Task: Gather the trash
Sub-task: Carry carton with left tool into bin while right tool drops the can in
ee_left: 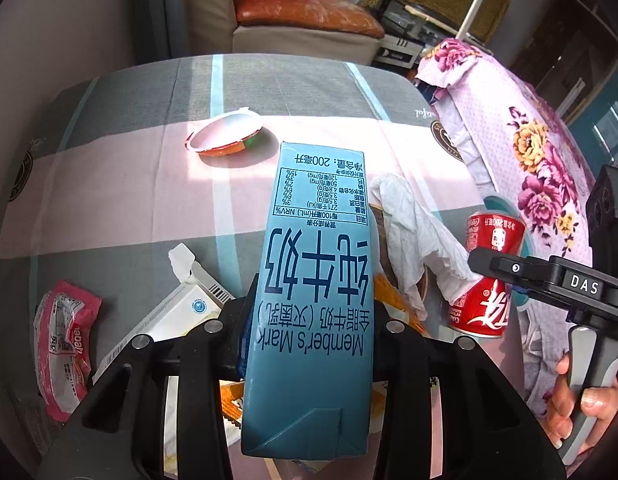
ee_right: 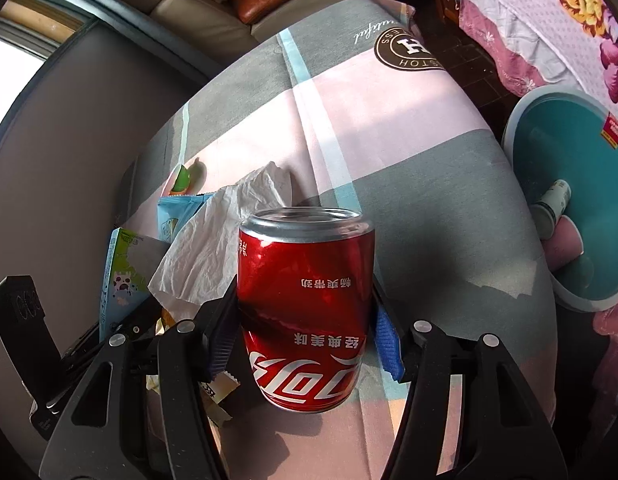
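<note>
The left gripper [ee_left: 309, 344] clamps the blue milk carton [ee_left: 309, 280], the right gripper [ee_right: 305, 328] the red cola can [ee_right: 305, 312], both above the counter [ee_right: 409, 200]. Carry each level over the teal bin [ee_right: 569, 152] beyond the can, then let go

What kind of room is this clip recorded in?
Most likely a home living room. A cushioned sofa stands behind a table draped in a patchwork cloth, another piece of furniture is covered with a floral sheet, and a teal bin sits on the floor beside the table.
</note>
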`<act>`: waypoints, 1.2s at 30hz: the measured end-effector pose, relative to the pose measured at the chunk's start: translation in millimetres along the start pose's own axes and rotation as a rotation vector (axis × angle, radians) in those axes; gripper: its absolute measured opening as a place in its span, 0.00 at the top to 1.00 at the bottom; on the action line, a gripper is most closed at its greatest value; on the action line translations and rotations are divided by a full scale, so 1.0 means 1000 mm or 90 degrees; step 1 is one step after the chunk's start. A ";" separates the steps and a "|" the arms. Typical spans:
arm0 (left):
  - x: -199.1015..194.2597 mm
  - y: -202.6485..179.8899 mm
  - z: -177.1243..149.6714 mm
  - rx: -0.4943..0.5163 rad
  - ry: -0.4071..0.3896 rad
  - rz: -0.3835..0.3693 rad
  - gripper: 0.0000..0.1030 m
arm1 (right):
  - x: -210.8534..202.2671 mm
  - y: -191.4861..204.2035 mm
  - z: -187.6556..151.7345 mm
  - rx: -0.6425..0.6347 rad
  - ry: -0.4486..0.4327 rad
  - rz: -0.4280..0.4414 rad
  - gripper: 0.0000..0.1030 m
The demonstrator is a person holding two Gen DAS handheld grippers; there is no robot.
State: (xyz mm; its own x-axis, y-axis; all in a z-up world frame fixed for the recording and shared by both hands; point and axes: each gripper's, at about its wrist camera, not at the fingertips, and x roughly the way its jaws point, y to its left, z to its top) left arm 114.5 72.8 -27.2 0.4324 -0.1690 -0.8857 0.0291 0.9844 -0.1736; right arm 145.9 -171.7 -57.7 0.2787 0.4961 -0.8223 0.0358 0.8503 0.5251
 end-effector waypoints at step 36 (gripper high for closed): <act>-0.042 -0.093 0.008 0.092 -0.062 -0.001 0.63 | -0.082 -0.053 -0.002 -0.001 -0.148 -0.049 0.39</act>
State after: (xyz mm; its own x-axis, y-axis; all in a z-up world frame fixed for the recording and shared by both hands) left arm 100.2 -11.1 29.6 0.5170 -0.1726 -0.8384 0.1567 0.9820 -0.1055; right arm 119.2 -257.1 -19.1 0.4882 0.3764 -0.7874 0.0634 0.8845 0.4622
